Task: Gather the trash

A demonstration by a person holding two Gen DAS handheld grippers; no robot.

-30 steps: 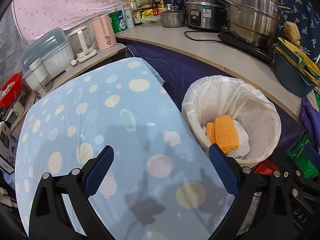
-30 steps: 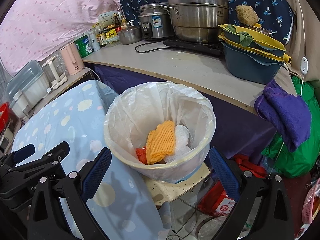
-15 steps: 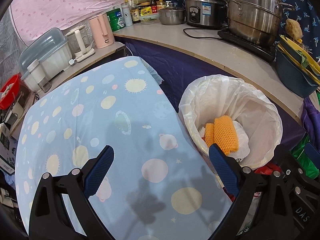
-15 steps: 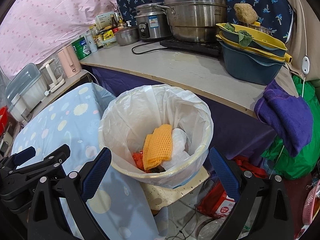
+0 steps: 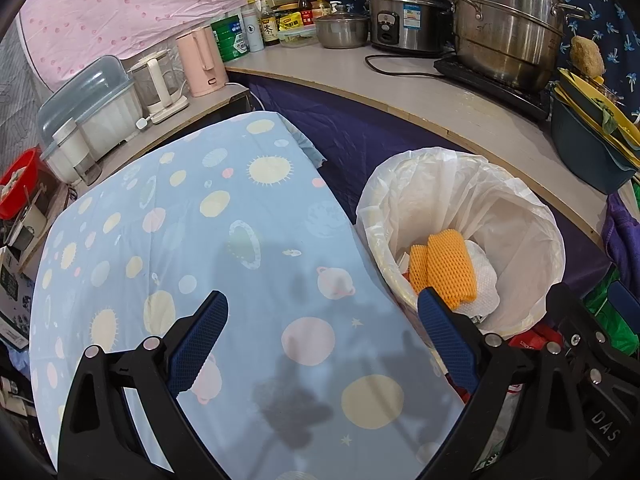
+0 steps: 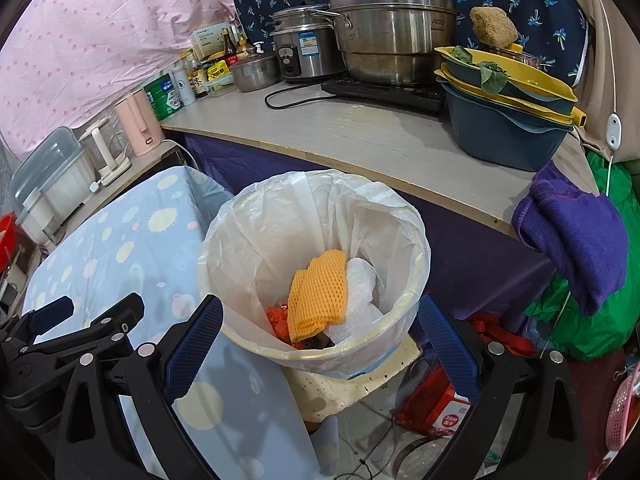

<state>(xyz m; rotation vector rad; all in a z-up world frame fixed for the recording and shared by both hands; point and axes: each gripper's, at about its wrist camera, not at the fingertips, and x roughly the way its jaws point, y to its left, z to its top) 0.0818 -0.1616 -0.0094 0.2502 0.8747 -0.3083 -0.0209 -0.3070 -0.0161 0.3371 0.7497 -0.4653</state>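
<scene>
Left wrist view: left gripper (image 5: 323, 322) over blue patterned tablecloth (image 5: 180, 240), jaws wide apart, empty. Lined trash bin (image 5: 520, 208) just beside table, orange foam net (image 5: 448, 268) inside. Right wrist view alone shows red scraps (image 6: 280, 320) under net, purple towel (image 6: 576, 240) hanging off counter (image 6: 360, 132). Right gripper (image 6: 320, 332) spread, empty, over bin.

A stacked steel steamer pot (image 6: 390, 20) and a rice cooker (image 6: 304, 46) are seen at the back of the bench (image 6: 360, 136) (its surface pale and wood-edged). Nested blue and yellow basins (image 6: 506, 116) are set at its right end, beside which a purple towel (image 6: 576, 236) is draped. A pink kettle (image 5: 200, 60) is placed further left.
</scene>
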